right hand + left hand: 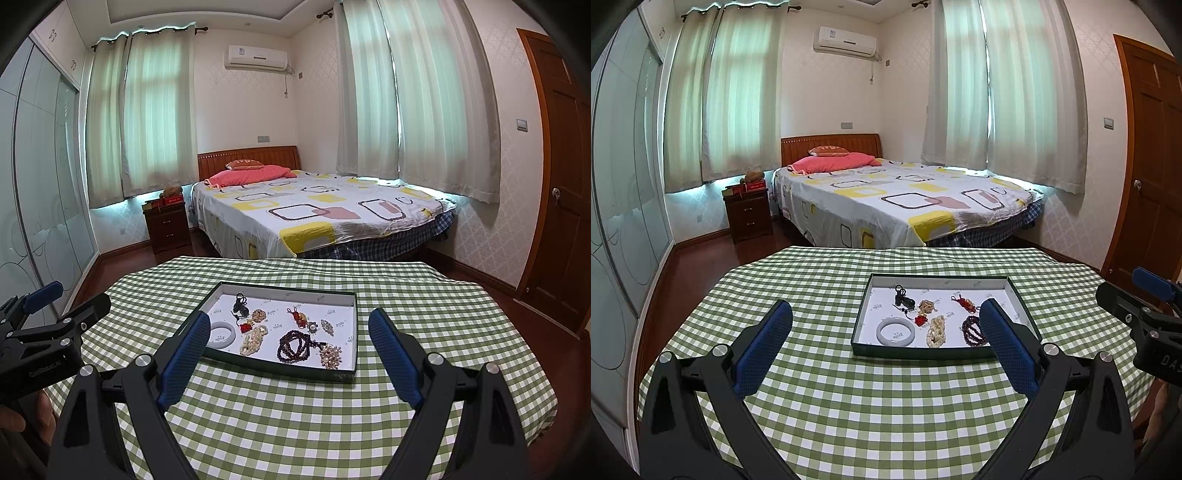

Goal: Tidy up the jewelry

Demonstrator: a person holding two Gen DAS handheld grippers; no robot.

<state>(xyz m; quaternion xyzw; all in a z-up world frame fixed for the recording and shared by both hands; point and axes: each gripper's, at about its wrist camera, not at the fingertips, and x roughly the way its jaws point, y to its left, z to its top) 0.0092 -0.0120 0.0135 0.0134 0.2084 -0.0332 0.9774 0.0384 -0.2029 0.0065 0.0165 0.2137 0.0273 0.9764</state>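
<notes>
Both grippers are hanging over the counter [849, 424] with nothing in them. The left gripper [884, 325] has its blue pads spread wide apart, and the right gripper [288, 334] is just as wide. Neither one is touching anything.

All the jewelry sits in a shallow tray [280, 371] with a dark rim and white lining, resting flat on the green checked cloth toward the far half of the counter. From the left wrist view the tray is ahead and a bit right of centre; from the right wrist view it's straight ahead between the fingers, with the left finger covering its near left corner.

Inside the tray:
- a pale bangle [895, 332] at the near left
- a cream bead strand [936, 330] just right of it
- a dark bead bracelet [295, 345], coiled up, near the middle front
- a pearl cluster [331, 356] touching it in the near right corner
- a black charm [240, 304] at the back left
- a small red piece [246, 326] next to the bangle
- a red-gold knot charm [298, 316] toward the back middle
- a little brooch [327, 326] to its right

Behind the counter there's a bed [905, 195].
</notes>
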